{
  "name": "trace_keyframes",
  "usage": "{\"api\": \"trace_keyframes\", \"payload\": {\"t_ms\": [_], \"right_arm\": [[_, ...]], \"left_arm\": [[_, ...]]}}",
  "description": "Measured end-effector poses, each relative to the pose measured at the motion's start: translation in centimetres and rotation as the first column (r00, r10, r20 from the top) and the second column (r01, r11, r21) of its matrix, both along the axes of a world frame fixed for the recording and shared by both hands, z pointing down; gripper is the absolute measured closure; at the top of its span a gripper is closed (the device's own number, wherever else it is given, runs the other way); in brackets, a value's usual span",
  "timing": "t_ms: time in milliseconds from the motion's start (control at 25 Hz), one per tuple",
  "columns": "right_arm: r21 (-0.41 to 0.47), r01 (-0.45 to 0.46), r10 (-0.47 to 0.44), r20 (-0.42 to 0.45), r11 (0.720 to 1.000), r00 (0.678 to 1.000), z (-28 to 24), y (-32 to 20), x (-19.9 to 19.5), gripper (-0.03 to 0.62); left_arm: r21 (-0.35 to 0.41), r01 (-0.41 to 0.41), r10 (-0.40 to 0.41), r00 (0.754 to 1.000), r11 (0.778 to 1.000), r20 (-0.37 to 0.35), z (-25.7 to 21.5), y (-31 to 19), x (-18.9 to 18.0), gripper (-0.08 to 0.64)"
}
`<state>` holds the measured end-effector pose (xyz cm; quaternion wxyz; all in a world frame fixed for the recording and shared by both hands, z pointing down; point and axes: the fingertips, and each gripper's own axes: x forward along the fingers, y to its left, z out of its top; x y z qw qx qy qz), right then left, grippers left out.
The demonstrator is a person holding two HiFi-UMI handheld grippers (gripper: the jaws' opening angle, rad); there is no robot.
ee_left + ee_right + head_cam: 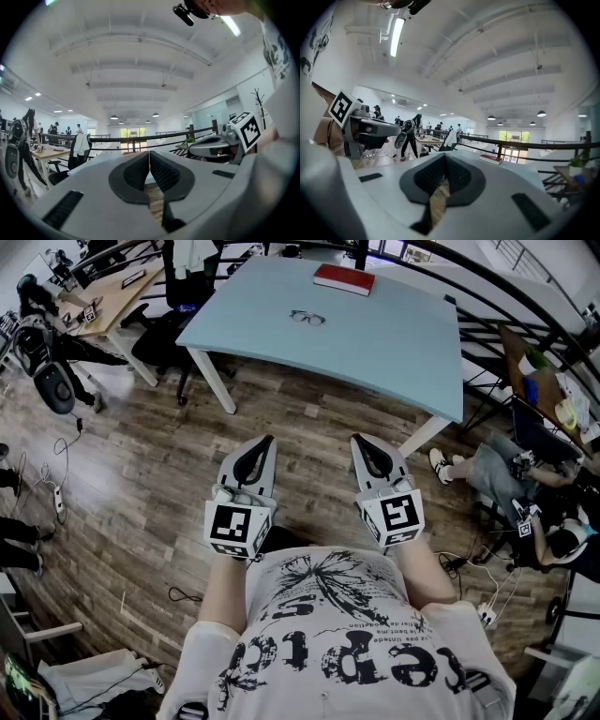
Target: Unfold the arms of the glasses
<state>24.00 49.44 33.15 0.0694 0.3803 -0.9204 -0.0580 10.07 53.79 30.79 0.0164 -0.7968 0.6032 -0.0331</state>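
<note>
as the head view looks down, the glasses [307, 318] lie on the table [394, 343] near a red book [343, 278], well apart from left claw [265, 444] and right claw [360, 442], both over the wood floor [141, 474]. left gripper view: claw pressed together, nothing in it. right gripper view: claw pressed together too, empty.

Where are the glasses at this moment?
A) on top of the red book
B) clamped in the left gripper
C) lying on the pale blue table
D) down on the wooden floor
C: the glasses lie on the table, well clear of the red book.
</note>
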Motion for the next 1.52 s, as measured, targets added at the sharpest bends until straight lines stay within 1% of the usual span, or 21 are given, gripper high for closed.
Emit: {"api": "trace_keyframes", "payload": {"t_ms": [240, 400, 600, 800, 920, 1040, 1120, 1320, 1520], "right_arm": [[-0.008, 0.006, -0.006, -0.005, 1.0, 1.0, 0.3, -1.1, -0.5, 0.583], [-0.023, 0.004, -0.003, 0.011, 1.0, 1.0, 0.5, -1.9, -0.7, 0.583], [-0.044, -0.007, 0.008, 0.017, 0.999, 1.0, 1.3, -2.8, -0.7, 0.581], [-0.063, -0.007, 0.008, 0.017, 0.998, 1.0, 2.4, -4.6, -1.8, 0.583], [-0.076, -0.019, 0.02, 0.016, 0.997, 1.0, 3.3, -6.5, -2.8, 0.583], [-0.082, -0.041, 0.042, 0.004, 0.996, 0.999, 4.2, -9.2, -4.4, 0.583], [-0.085, -0.054, 0.054, -0.002, 0.995, 0.999, 4.4, -11.6, -6.1, 0.581], [-0.145, -0.122, 0.125, 0.016, 0.982, 0.992, 4.4, -18.9, -10.9, 0.581], [-0.162, -0.193, 0.196, 0.001, 0.968, 0.981, 3.9, -26.3, -15.7, 0.582]], "left_arm": [[-0.007, 0.016, -0.016, 1.0, 1.0, -0.005, 0.5, -0.8, -0.6, 0.54], [-0.011, 0.023, -0.023, 1.0, 1.0, 0.005, 0.8, -1.4, -0.8, 0.54], [-0.034, 0.021, -0.021, 1.0, 0.999, 0.001, 1.5, -2.4, -1.1, 0.54], [-0.059, 0.023, -0.023, 1.0, 0.998, -0.009, 2.6, -4.7, -2.5, 0.54], [-0.072, 0.0, 0.0, 1.0, 0.997, -0.003, 3.6, -6.8, -3.5, 0.54], [-0.077, -0.026, 0.027, 1.0, 0.997, 0.005, 4.4, -9.8, -5.1, 0.54], [-0.077, -0.039, 0.04, 0.999, 0.996, 0.004, 4.5, -12.4, -6.8, 0.54], [-0.089, -0.107, 0.105, 0.994, 0.99, -0.021, 4.3, -20.9, -11.9, 0.54], [-0.104, -0.174, 0.171, 0.985, 0.979, -0.034, 3.4, -29.2, -17.3, 0.54]]}}
